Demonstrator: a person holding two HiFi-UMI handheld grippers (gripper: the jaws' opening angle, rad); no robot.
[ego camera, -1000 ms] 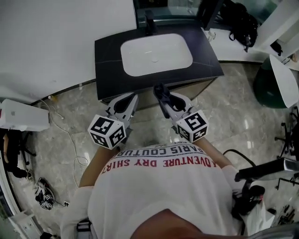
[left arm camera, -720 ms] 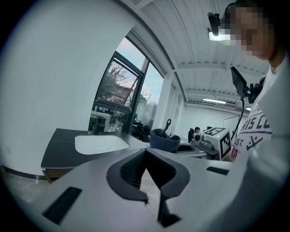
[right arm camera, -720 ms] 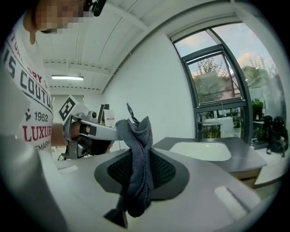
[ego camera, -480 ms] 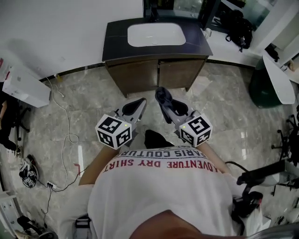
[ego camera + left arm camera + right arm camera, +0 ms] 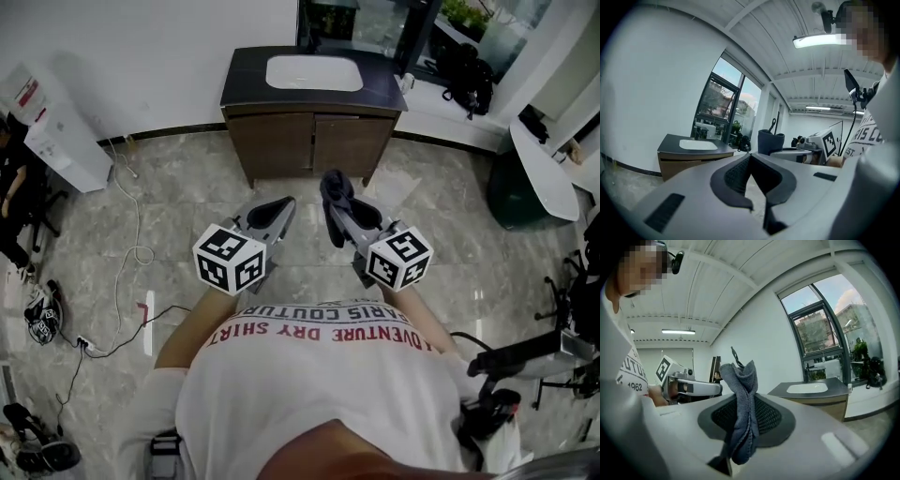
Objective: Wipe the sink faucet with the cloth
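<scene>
From the head: left gripper (image 5: 278, 208) at left, right gripper (image 5: 330, 192) at right, both held out side by side over the grey marble floor (image 5: 187, 187), near the body and well apart from the cabinet (image 5: 314, 141) at the far wall. White sink (image 5: 313, 72) set in the dark counter (image 5: 246, 80) on top of that cabinet; faucet too small to tell at this range. Dark grey cloth (image 5: 334, 195) bunched at the tip of the right gripper. Black-and-white marker cubes (image 5: 230, 261) at the near ends of both. Red and dark print on the white shirt (image 5: 319, 375), read upside down: "PARIS COUTURE" and "ADVENTURE DRY SHIRT". White box (image 5: 56, 131) with a small red label by the left wall, writing too small to read; white cable (image 5: 131, 248) trailing over the floor near it. From the left gripper: jaws pressed together, tips meeting, nothing between them; sink and cabinet far off at left below the tall window (image 5: 717, 108), right gripper with the upright cloth just beside at right, shirt letters "EST." at the right edge. From the right gripper: jaws pinching the cloth, folded lengthwise, upper end standing above the pads, lower end hanging between them; sink far off at right, left gripper at left, "1962" on the shirt.
</scene>
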